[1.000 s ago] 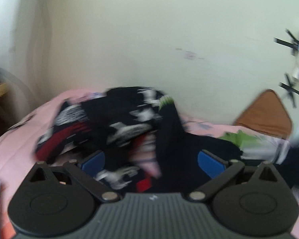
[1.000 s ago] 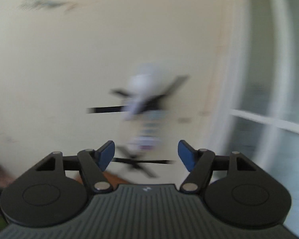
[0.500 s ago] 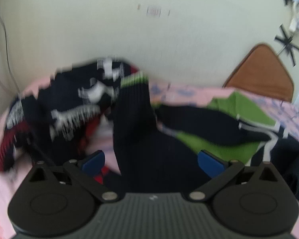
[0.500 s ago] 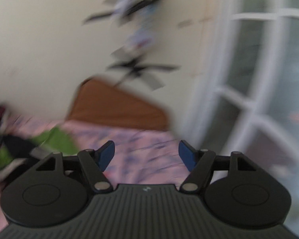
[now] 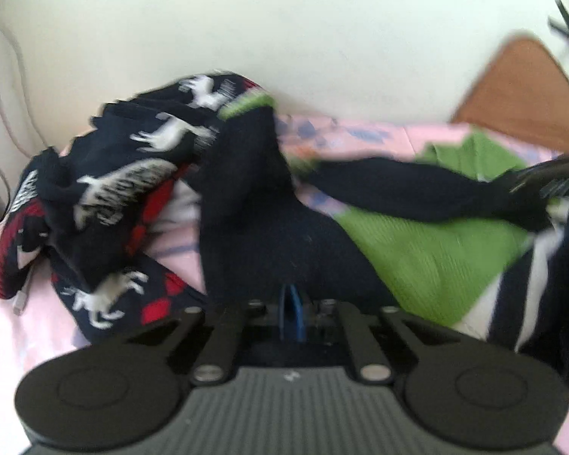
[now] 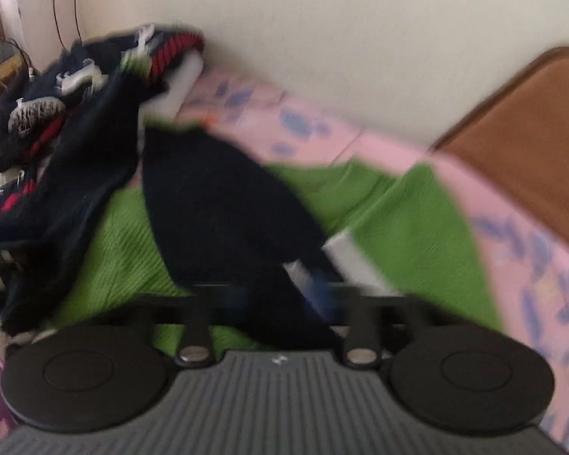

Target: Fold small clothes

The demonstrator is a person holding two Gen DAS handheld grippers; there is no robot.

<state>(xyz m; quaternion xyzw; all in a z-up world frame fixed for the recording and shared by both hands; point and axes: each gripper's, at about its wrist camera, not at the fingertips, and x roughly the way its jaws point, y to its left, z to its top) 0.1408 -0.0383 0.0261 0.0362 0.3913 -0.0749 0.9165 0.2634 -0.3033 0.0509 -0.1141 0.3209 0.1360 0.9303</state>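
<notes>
No brand, label or legible writing could be made out in either view; only white animal figures and red diamonds were seen knitted into a crumpled dark sweater. In the left wrist view, the left gripper was seen with its blue pads brought together, and whether the edge of the navy garment lying directly ahead was pinched between them could not be told. This garment lay on a pink bedsheet, partly over a green knitted piece, with one navy sleeve stretched out to the right. At that sleeve's far end a dark blurred form, taken to be the right gripper, was shown, which the other view could not show of itself. In the right wrist view, much blurred, the right gripper had just been closing, and the navy sleeve was seen running down between its fingers and clamped there. A brown headboard and cables in the left corner were shown more fully here, and the patterned sweater was seen heaped against the pale wall.
</notes>
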